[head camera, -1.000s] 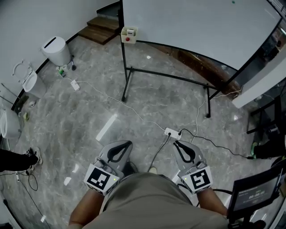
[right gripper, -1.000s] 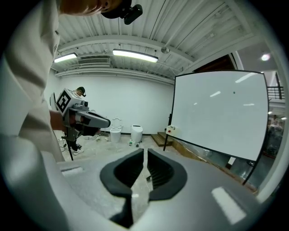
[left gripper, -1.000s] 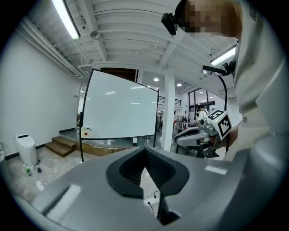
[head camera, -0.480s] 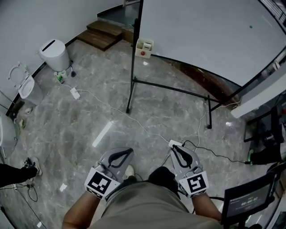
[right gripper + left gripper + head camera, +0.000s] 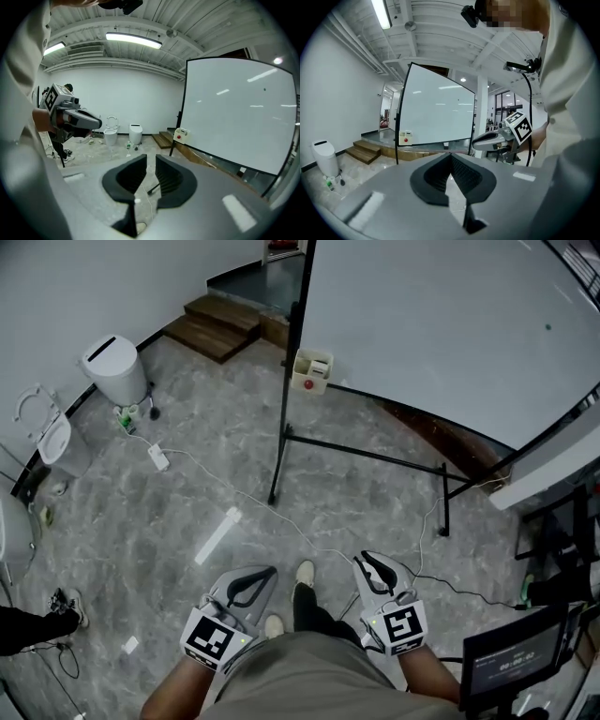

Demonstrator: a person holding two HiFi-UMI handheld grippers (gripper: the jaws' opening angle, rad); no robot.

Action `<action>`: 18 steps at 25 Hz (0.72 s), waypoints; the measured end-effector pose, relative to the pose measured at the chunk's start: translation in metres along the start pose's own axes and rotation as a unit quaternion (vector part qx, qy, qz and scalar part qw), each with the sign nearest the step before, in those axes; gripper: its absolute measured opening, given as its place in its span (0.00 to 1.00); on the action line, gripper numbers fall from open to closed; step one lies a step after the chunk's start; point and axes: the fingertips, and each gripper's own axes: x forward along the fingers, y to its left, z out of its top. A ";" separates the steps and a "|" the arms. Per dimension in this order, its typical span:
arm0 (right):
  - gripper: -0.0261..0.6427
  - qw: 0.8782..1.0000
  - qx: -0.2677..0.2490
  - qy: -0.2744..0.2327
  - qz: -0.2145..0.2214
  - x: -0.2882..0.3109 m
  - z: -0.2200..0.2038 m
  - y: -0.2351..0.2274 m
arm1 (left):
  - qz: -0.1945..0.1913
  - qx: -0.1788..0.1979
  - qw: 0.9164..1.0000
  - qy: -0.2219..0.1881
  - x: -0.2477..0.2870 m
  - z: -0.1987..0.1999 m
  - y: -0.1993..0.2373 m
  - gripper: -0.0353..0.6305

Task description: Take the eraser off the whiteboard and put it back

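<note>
Whiteboard [image 5: 441, 324]: plain white, black frame. Floor [image 5: 187, 474]: grey, marbled with pale veins. Steps [image 5: 220, 324]: brown wood. Bin [image 5: 114, 367]: white. Small box [image 5: 312, 371] on board frame: cream, red dot. Left tongs [image 5: 265, 570]: grey shell, black pads; marker cube [image 5: 210, 634] black-and-white squares.

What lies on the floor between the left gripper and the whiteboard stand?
In the head view, only grey floor lies between the left gripper and the whiteboard stand, crossed by a thin white cable.

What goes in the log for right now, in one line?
whiteboard: ahead | left hand-held gripper: shut, empty | right hand-held gripper: jaws just opening, empty
</note>
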 end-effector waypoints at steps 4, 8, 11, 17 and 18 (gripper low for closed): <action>0.16 1.000 0.007 -0.010 0.013 0.058 0.017 -0.048 | 0.018 -0.006 1.000 0.009 0.047 0.014 0.041 0.06; 0.17 1.000 0.002 -0.024 0.014 0.111 0.042 -0.100 | 0.026 0.006 1.000 0.005 0.094 0.049 0.072 0.06; 0.17 0.999 -0.004 -0.027 0.022 0.154 0.053 -0.131 | 0.037 -0.002 0.999 -0.004 0.127 0.065 0.097 0.06; 0.18 1.000 0.006 -0.011 0.015 0.221 0.065 -0.159 | 0.022 -0.021 1.000 0.003 0.161 0.071 0.136 0.06; 0.18 1.000 0.004 -0.005 0.013 0.233 0.067 -0.164 | 0.019 -0.025 0.999 0.005 0.167 0.071 0.146 0.06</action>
